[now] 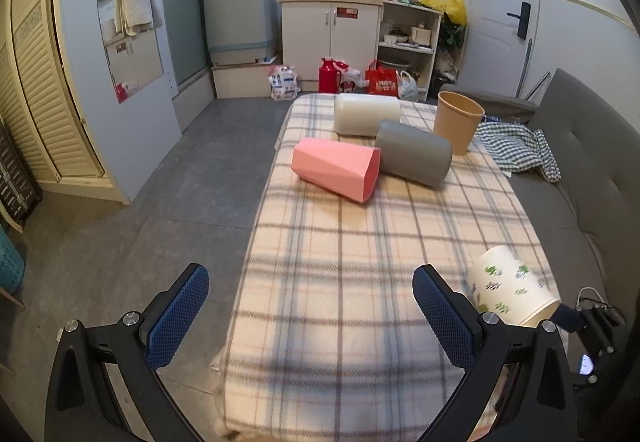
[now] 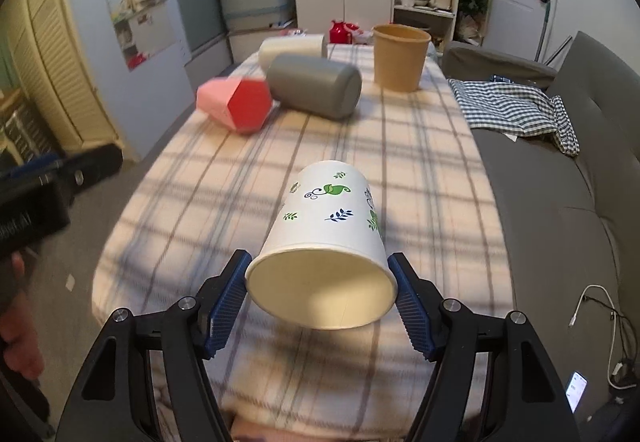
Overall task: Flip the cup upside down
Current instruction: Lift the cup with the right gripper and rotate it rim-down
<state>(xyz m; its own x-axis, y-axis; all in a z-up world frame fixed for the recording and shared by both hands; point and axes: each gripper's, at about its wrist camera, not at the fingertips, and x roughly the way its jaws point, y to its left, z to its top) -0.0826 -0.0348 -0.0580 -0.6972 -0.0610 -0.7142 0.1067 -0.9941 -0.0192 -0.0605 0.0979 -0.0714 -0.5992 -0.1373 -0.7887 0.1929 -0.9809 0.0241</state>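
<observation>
A white paper cup (image 2: 330, 238) printed with green and blue leaf sprigs is seen lying on its side, its open mouth turned toward the right wrist camera and its base pointing away. It is placed near the front of the plaid-covered worktop (image 2: 420, 161). The inside is plain cream, and the rim is rolled.

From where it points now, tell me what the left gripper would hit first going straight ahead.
Probably the pink cup, lying on its side; the left gripper has open jaws and only bare tablecloth before it. Depth is uncertain.
</observation>
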